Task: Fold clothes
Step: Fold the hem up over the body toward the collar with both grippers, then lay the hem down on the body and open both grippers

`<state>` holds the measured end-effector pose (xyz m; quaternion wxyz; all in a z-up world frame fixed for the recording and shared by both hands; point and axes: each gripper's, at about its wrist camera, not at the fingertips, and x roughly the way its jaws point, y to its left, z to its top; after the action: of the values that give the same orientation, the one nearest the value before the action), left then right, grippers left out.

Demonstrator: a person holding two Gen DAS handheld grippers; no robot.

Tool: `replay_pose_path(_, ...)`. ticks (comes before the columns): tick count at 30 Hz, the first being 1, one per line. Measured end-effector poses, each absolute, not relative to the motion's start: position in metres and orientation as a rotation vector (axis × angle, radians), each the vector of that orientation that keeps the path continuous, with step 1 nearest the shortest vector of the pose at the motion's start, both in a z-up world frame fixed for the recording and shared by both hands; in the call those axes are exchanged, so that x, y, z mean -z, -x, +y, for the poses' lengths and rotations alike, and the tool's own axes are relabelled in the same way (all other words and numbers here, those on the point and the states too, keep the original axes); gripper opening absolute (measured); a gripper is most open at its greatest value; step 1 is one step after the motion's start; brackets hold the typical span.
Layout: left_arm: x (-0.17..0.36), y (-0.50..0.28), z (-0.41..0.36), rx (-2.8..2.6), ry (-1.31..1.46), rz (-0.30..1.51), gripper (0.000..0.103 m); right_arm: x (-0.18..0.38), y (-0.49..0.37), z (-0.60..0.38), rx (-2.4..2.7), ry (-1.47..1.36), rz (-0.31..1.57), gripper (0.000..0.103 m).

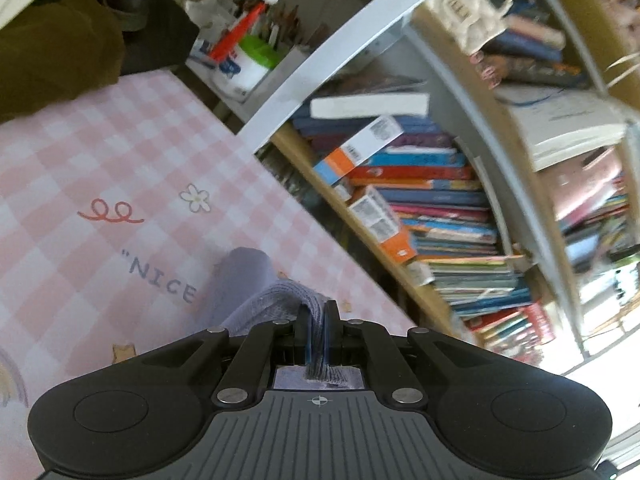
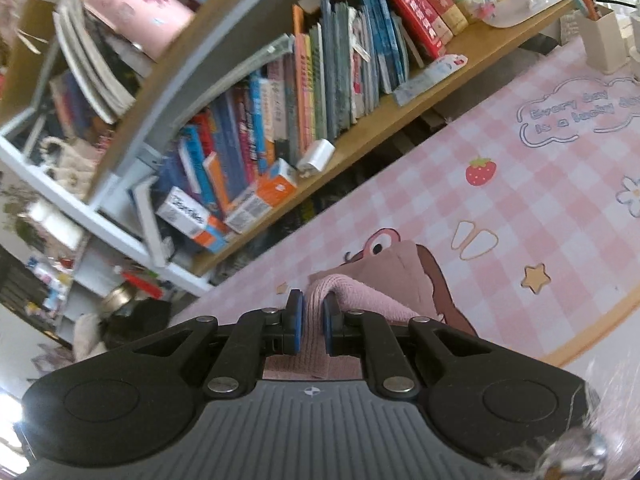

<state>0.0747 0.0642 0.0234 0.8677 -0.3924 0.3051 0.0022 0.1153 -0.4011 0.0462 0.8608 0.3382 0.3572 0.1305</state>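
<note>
Through the left wrist, our left gripper (image 1: 316, 320) pinches a lavender knit cloth (image 1: 256, 292) trailing over the pink checked mat (image 1: 80, 152), printed "NICE"; thin hold, it may slip. Through the right wrist, our right gripper (image 2: 312, 316) clamps a pink knit cloth (image 2: 360, 296); the mat reads "Every day is a lucky".

Desk (image 1: 80, 152) covered by a pink-and-white checked mat (image 2: 520, 208) printed with a strawberry, flowers, a star and lettering. A white pen holder (image 2: 600, 44) stands on the desk at 1 o'clock in the right wrist view; a pen-filled container (image 1: 248, 64) at 12 o'clock in the left.
</note>
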Motion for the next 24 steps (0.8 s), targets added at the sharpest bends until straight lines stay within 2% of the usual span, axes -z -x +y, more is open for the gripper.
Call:
replay_pose_path(8,0.004,-0.124,0.058,-0.011,0.710,0.742,0.007,-0.015,-0.150,-0.383,-0.117,-0.639,0.821,0.010)
replay_pose_path(9,0.006,-0.129,0.056,-0.008,0.690,0.751,0.011,-0.011,-0.153,-0.382,-0.099,-0.635,0.823,0.012)
replay_pose_path(12,0.002,-0.135,0.059,0.062,0.656,0.727,0.016,-0.013,-0.157,-0.382,-0.041,-0.586,0.792,0.032)
replay_pose_path(17,-0.019,-0.122,0.064,0.116,0.528,0.622,0.024,-0.029,-0.159,-0.385,-0.049,-0.398,0.725,0.033)
replay_pose_path(20,-0.028,-0.112,0.064,0.105,0.423,0.569,0.024,-0.023,-0.166,-0.370,-0.089,-0.273,0.741,0.034)
replay_pose_path(24,-0.016,-0.124,0.051,0.097,0.248,0.664,0.024,-0.015,-0.174,-0.350,-0.142,-0.105,0.760,0.043)
